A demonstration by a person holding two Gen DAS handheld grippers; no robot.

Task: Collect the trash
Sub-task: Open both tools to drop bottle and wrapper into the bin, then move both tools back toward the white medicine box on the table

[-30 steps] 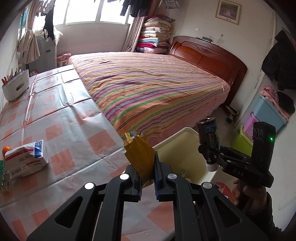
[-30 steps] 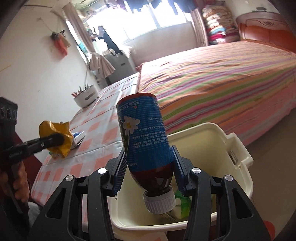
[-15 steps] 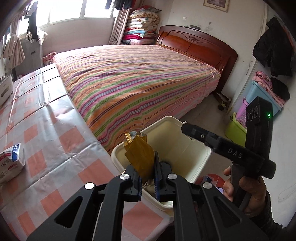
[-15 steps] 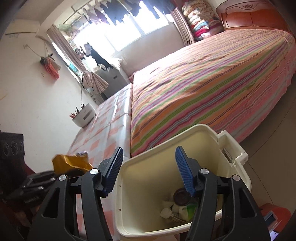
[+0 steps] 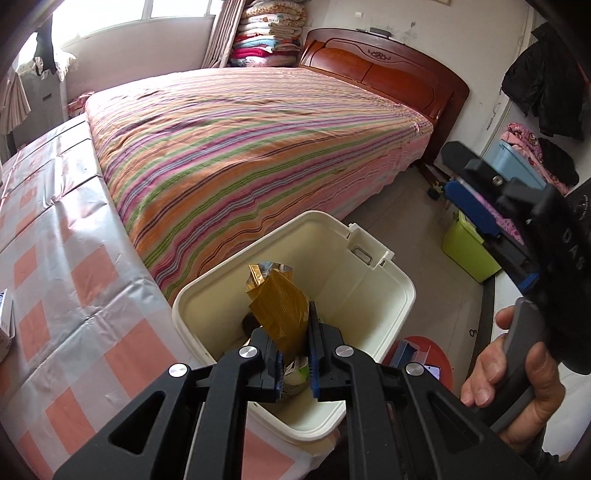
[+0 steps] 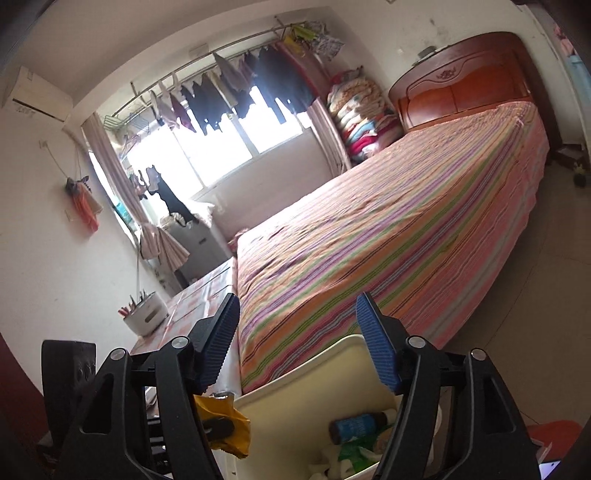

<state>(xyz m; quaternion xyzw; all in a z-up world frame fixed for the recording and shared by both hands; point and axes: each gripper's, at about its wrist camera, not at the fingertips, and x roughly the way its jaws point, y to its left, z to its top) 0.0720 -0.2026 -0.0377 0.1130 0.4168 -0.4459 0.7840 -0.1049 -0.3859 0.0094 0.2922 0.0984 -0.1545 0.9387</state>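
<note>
We see home bedroom: striped bed point(image 5: 258, 147) mid-frame, wooden headboard point(image 5: 388, 70) upper right, folded quilts point(image 5: 269, 33) top centre, laundry point(image 6: 229, 88) at window.

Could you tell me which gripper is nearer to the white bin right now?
Left. The left gripper holds a gold wrapper over the white bin; the right gripper is off beside it, empty.

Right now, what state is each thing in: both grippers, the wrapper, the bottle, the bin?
left gripper: shut on the yellow wrapper, over the bin.
yellow wrapper: crumpled, pinched upright, not yet dropped.
right gripper: jaws just opening, nothing between them.
blue-label bottle: lying on its side inside the bin.
white bin: lidless, partly filled with trash.
</note>
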